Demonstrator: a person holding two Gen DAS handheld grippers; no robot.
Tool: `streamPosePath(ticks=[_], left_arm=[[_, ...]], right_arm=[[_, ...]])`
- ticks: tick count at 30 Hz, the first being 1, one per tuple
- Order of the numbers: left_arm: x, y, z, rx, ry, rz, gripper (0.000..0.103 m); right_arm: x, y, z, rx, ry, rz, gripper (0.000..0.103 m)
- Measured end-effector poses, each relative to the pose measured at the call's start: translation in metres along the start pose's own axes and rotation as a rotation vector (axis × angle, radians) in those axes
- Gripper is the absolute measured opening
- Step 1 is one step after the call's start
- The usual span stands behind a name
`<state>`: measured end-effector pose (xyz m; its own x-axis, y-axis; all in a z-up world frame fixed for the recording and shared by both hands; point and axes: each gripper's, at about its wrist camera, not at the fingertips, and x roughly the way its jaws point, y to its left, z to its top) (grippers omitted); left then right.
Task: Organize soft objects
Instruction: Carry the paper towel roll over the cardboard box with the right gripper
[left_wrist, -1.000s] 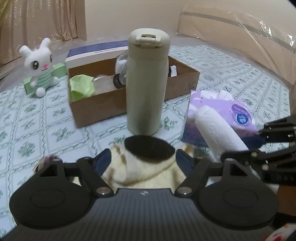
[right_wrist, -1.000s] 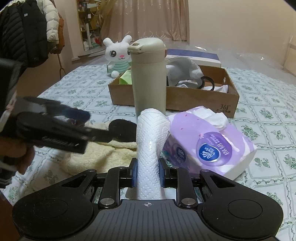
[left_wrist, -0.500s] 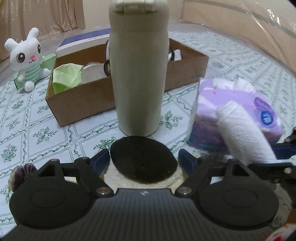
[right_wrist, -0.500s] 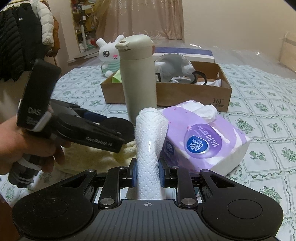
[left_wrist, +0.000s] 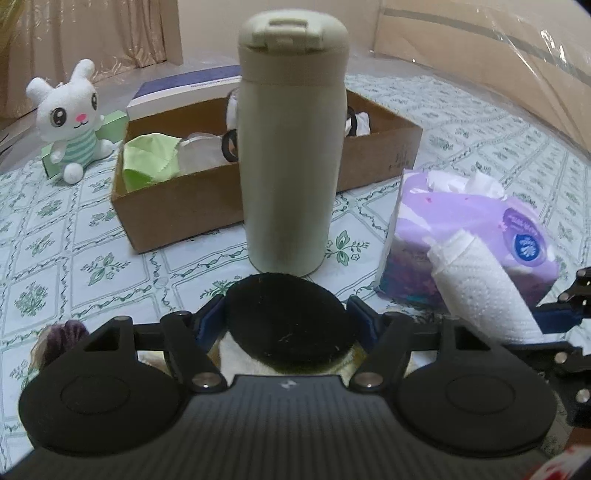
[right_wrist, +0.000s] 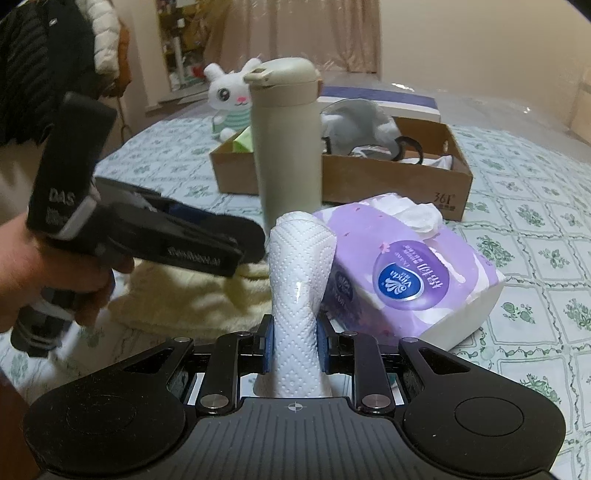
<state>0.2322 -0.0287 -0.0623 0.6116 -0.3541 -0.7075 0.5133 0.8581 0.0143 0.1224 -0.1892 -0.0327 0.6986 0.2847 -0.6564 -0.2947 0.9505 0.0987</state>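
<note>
The left claw (left_wrist: 288, 325) has just closed onto a cream plush toy with a round black patch (left_wrist: 288, 321) lying on the floral-cloth table (left_wrist: 55, 240). The right claw (right_wrist: 293, 341) clamps a white embossed tissue roll (right_wrist: 299, 280). Lifting gently should avoid toppling the nearby beige flask (left_wrist: 291, 147).

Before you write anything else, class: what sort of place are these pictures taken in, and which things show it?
Probably a room in a home, perhaps a bedroom. Padded jackets hang at one side, curtains cover the back wall, and a plush rabbit sits on a floral patterned cloth.
</note>
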Motion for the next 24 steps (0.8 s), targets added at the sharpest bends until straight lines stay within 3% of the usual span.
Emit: streamPosePath(ticks=[24], left_arm=[[-0.066,-0.007,-0.011,-0.115,-0.061,0.058,0.068]], right_arm=[[-0.076,-0.037,-0.035,-0.06,0.012,-0.093,0.023]])
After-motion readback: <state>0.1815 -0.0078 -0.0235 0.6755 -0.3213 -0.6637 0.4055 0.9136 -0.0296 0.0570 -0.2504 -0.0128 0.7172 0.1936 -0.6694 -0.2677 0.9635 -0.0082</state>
